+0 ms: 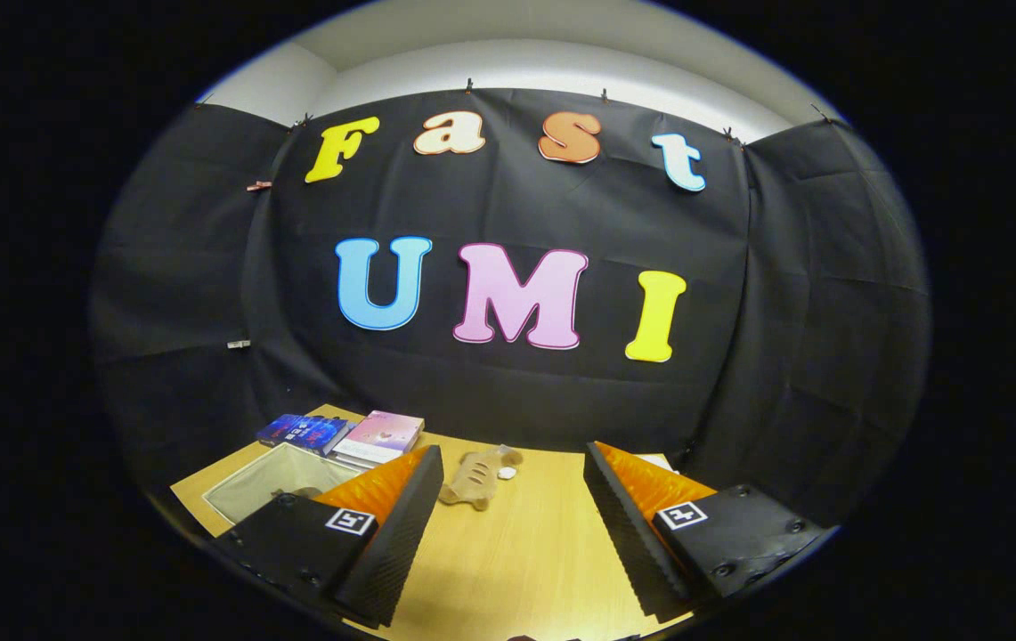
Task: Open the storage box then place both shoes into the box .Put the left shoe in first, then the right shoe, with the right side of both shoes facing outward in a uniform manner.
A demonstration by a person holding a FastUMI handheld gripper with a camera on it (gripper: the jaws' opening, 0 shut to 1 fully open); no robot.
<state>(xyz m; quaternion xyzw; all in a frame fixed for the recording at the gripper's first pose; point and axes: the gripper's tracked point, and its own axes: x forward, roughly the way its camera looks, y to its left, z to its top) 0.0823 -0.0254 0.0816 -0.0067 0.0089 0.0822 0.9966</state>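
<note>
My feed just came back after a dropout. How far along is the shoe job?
Nothing looks done yet. The claw is open and holds nothing, its fingers spread above the wooden table. A tan shoe lies on the table just ahead of them. The storage box sits beside the left finger, near some books; I cannot tell if it is open. Packing both shoes is left.

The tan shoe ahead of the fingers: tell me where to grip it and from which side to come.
Grip the tan shoe across its narrow width near the middle, coming from straight behind and above. It lies flat on the table, just beyond the open gripper, nearer the left finger. Its opening and heel are too small to tell, so confirm closer up.
</note>
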